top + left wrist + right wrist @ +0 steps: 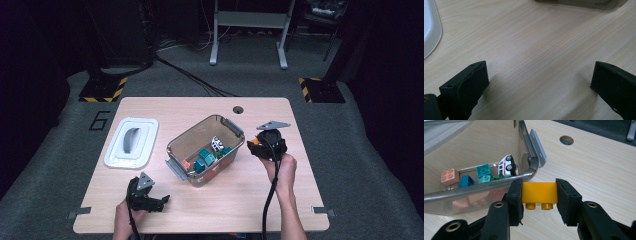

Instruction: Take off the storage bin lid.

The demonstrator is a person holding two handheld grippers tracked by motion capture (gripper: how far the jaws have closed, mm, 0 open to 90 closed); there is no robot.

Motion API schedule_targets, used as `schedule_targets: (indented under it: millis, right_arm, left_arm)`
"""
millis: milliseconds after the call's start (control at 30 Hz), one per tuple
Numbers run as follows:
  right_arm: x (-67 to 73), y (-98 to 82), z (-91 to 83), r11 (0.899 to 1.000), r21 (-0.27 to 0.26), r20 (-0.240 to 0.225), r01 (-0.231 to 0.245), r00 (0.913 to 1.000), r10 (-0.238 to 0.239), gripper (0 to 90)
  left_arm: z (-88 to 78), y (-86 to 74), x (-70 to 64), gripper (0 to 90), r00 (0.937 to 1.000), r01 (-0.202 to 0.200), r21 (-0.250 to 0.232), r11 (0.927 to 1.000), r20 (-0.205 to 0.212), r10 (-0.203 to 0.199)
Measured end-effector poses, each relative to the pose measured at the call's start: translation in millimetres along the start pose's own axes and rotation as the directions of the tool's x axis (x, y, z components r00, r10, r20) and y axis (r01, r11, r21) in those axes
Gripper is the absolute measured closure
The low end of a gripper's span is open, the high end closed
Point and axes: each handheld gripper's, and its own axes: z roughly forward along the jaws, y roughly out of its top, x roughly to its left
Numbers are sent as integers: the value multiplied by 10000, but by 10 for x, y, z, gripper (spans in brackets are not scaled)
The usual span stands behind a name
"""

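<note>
A clear plastic bin (235, 127) stands at the table's middle, holding several toy bricks (205, 159) and a small white toy car (216, 144). My right gripper (256, 144) hovers just right of the bin's rim and is shut on a yellow brick (539, 192), studs pointing down, beside the bin's corner (530, 171). Inside the bin I see an orange brick (449, 176), teal and blue bricks (483, 171) and the car (507, 165). My left gripper (162, 201) rests low at the front left of the table, its jaws wide apart over bare wood, its fingers (471, 82) holding nothing.
A white bin lid (131, 142) with a grey handle lies left of the bin; its edge (431, 30) shows near my left gripper. A cable hole (238, 109) is at the table's far edge. Bare wood lies along the front and right of the bin.
</note>
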Motion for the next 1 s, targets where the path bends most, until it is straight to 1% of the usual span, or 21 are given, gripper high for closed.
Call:
schedule_targets:
  millis: [100,133,200,267,433,533,567,667,700,733,800,867,933,1000]
  right_arm:
    - [33,54,-4,9999,-48,-19,129,9999,-129,587]
    - [40,71,-2,9996,-97,-41,249,9997,-249,587]
    - [82,107,-4,9997,-107,-115,232,9997,-234,587]
    - [132,140,0,9990,-155,-215,429,9988,-432,587]
    - [316,202,-1,9970,-343,-663,695,9952,-716,587]
    - [419,231,21,9946,-397,-857,958,9914,-989,587]
    - [453,238,28,9949,-366,-947,937,9908,-968,587]
    - [541,241,68,9935,-358,-1334,1085,9847,-1123,587]
    - [585,235,82,9939,-303,-1487,1065,9828,-1098,587]
    - [621,229,103,9923,-285,-1683,1209,9779,-1240,587]
    - [707,208,140,9913,-158,-1977,1309,9714,-1314,587]
    - [782,189,175,9883,-129,-2161,1520,9646,-1511,587]
    - [849,171,193,9873,-5,-2404,1588,9583,-1543,587]
    - [898,154,207,9840,-13,-2626,1779,9494,-1720,587]
  left_arm:
    - [0,0,0,11,10000,1,4,10000,2,-1]
    - [0,0,0,11,10000,-1,6,10000,4,1]
    - [0,0,0,11,10000,2,4,10000,4,-2]
    - [0,0,0,11,10000,-2,6,10000,4,2]
    - [-1,0,0,11,10000,-2,5,10000,2,2]
    - [-1,0,-1,11,10000,-2,6,10000,-4,2]
    - [-1,0,0,11,10000,-6,5,10000,-4,6]
    - [-1,0,-1,11,10000,-4,3,10000,-5,4]
    - [-1,0,-1,11,10000,-3,1,10000,-7,3]
    - [-1,-1,-1,11,10000,-2,0,10000,-6,2]
    - [-1,-1,-1,11,10000,-3,0,10000,-6,3]
    - [-1,-1,-1,11,10000,-6,0,10000,-6,6]
    - [-1,-1,-1,11,10000,-4,2,10000,-7,4]
    - [-1,0,-1,11,10000,-5,2,10000,-5,5]
